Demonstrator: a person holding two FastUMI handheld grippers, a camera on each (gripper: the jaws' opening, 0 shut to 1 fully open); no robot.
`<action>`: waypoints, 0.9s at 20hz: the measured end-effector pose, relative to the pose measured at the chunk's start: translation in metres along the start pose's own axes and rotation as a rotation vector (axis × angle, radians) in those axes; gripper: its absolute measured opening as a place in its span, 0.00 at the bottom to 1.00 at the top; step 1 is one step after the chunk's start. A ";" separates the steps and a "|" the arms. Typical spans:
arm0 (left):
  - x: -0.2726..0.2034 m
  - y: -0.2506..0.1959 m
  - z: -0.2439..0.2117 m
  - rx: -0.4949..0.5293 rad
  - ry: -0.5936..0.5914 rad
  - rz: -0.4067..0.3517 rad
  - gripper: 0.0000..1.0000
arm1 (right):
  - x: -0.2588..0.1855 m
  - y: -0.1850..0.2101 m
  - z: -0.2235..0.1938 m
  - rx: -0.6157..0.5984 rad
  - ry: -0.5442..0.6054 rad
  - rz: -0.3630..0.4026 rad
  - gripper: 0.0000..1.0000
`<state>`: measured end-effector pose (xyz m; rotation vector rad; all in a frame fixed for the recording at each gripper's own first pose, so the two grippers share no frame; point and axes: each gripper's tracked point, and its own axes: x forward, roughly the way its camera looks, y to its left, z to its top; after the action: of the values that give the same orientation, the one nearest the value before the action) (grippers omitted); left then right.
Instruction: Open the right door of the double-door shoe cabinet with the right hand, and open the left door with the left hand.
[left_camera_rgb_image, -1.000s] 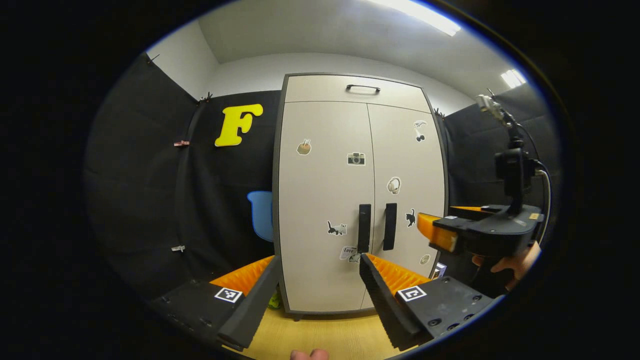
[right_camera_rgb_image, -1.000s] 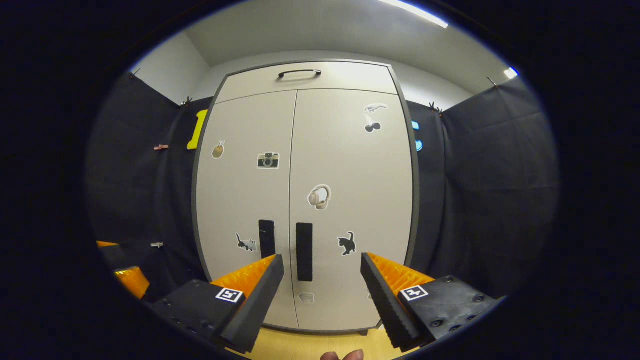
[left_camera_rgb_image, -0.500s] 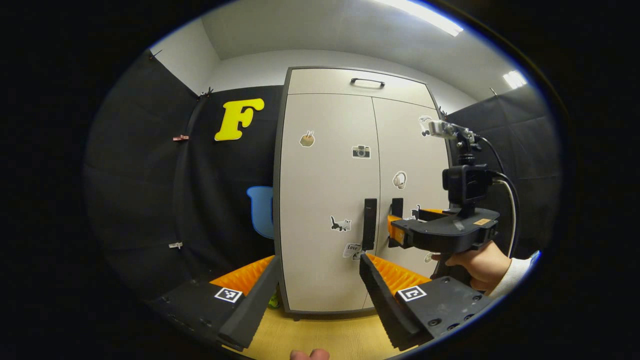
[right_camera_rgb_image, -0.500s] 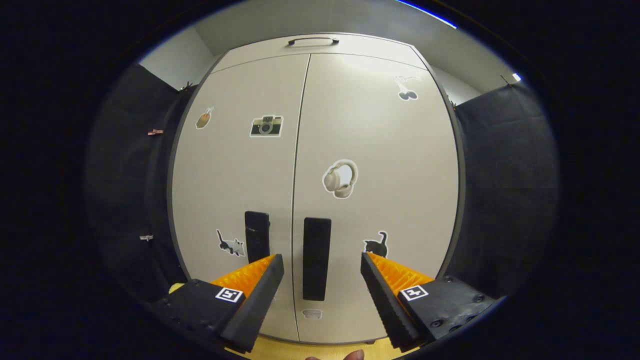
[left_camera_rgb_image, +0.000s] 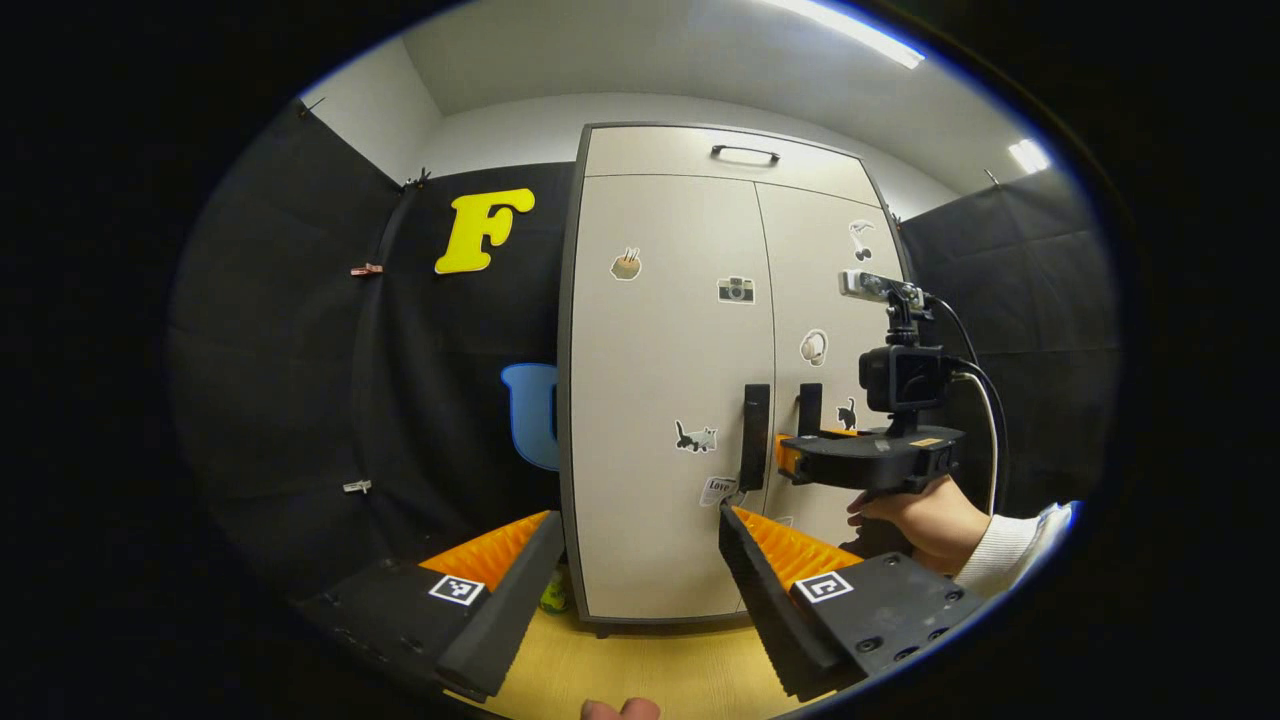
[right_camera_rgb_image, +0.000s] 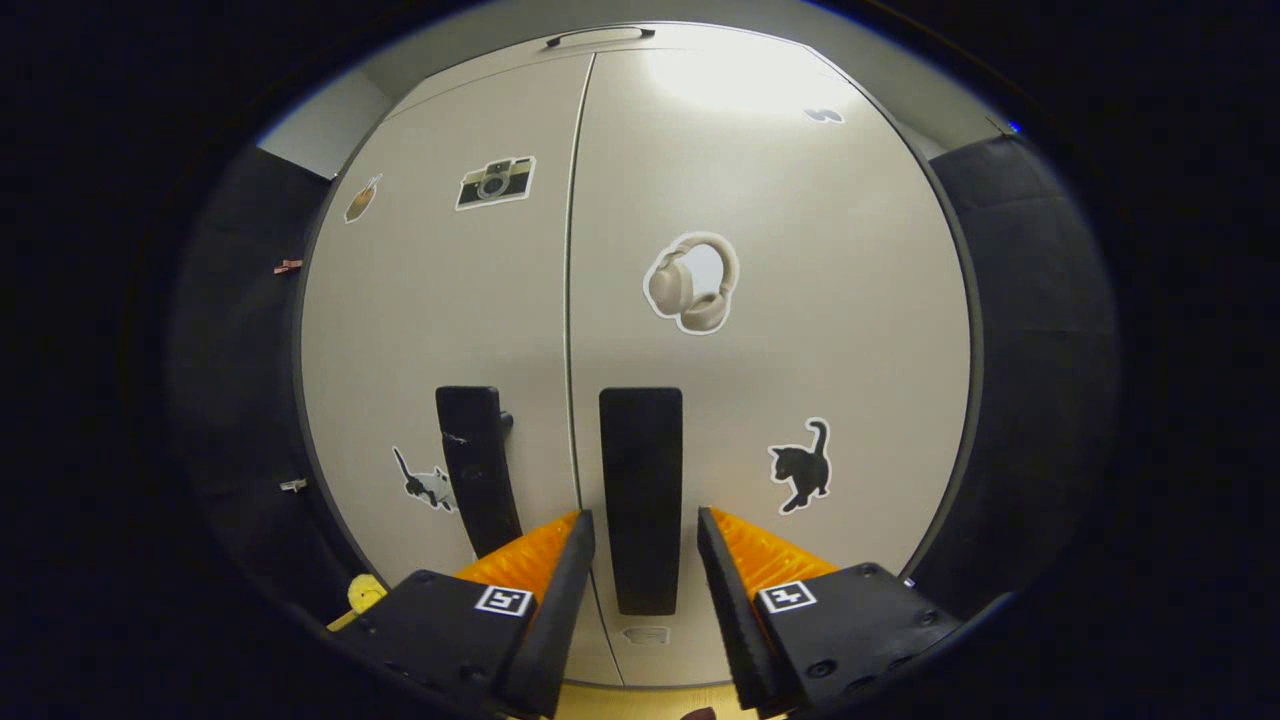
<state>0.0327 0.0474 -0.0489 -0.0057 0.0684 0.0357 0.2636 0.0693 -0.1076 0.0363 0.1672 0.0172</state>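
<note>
At twelve o'clock before both grippers stands the pale grey double-door shoe cabinet (left_camera_rgb_image: 700, 400), both doors shut; nothing is opened yet. Two upright black bar handles: the right handle (right_camera_rgb_image: 641, 495) sits between the right hand-held gripper (right_camera_rgb_image: 640, 530) fingers, seemingly not yet pinched. The left hand-held gripper (left_camera_rgb_image: 640, 525) gapes, well short of the left handle (left_camera_rgb_image: 755, 437).

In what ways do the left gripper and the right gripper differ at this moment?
The right gripper is close to the cabinet, its fingers on either side of the right door handle; the left gripper is farther back, with nothing between its fingers. The right gripper's gap is narrower than the left gripper's. Both are open, and both face the closed doors.
</note>
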 end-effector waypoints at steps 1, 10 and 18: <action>0.000 0.000 -0.002 -0.002 0.006 0.000 0.97 | 0.003 0.001 -0.003 -0.003 0.010 0.002 0.60; -0.010 0.004 -0.009 -0.014 0.024 0.018 0.97 | 0.004 -0.003 -0.003 0.001 -0.005 -0.012 0.25; -0.028 0.004 -0.002 -0.009 0.017 0.054 0.97 | -0.013 -0.004 0.000 0.001 0.000 0.030 0.13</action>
<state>0.0045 0.0508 -0.0490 -0.0131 0.0859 0.0898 0.2510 0.0647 -0.1059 0.0401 0.1662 0.0472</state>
